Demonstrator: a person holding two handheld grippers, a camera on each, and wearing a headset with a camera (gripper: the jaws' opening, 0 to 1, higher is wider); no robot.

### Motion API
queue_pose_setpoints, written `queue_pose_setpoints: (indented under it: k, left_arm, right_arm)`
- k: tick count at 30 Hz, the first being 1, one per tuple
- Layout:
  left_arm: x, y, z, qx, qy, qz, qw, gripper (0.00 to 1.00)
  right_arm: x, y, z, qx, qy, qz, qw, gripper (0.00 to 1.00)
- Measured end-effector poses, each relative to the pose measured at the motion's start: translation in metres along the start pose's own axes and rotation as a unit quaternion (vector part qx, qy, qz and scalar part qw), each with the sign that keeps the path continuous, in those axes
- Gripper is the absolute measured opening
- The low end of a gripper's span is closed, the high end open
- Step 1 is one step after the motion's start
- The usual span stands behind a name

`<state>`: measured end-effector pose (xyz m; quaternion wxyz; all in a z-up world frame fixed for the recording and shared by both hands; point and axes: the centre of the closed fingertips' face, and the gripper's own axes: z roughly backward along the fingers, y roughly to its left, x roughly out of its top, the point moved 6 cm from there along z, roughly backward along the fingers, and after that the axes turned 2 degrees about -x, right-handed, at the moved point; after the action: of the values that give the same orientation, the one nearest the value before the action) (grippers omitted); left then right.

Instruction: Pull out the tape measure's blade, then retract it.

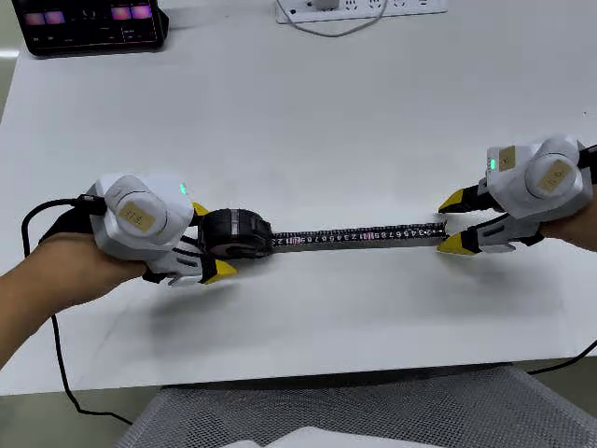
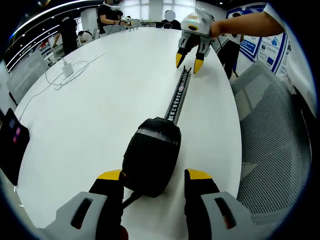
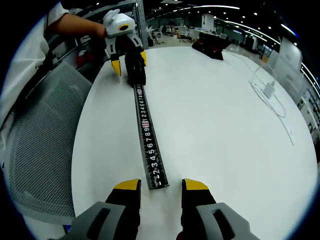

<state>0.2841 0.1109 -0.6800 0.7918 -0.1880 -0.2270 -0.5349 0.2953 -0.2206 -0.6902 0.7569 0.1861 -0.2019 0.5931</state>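
On white table (image 1: 373,140), tape measure (image 1: 233,233) lies w/ its rounded black case clamped btwn yellow-tipped jaws of left gripper (image 1: 210,241); blade (image 1: 359,236), flat dark strip w/ pale numerals, runs straight along tabletop to right gripper (image 1: 453,222); that gripper's jaws stand apart, blade end lying btwn the tips, touching neither; at far edge, power strip (image 1: 359,9) w/ white cable and dark device (image 1: 89,23) w/ pink-lit screen, both well clear; grey mesh chair (image 1: 373,411) at near edge.
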Motion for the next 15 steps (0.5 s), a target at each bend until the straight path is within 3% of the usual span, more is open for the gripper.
queue_pose_setpoints:
  k: [6,15]
  left_arm:
    - [0.000,-0.001,0.006,0.004,-0.012,0.019,0.9997,0.53]
    - [-0.004,-0.003,0.017,0.020,-0.035,0.043,0.9983,0.59]
  right_arm:
    - [0.004,0.002,0.006,0.001,-0.013,-0.023,0.9996,0.36]
    - [0.007,0.008,0.012,-0.012,-0.015,-0.026,0.9995,0.47]
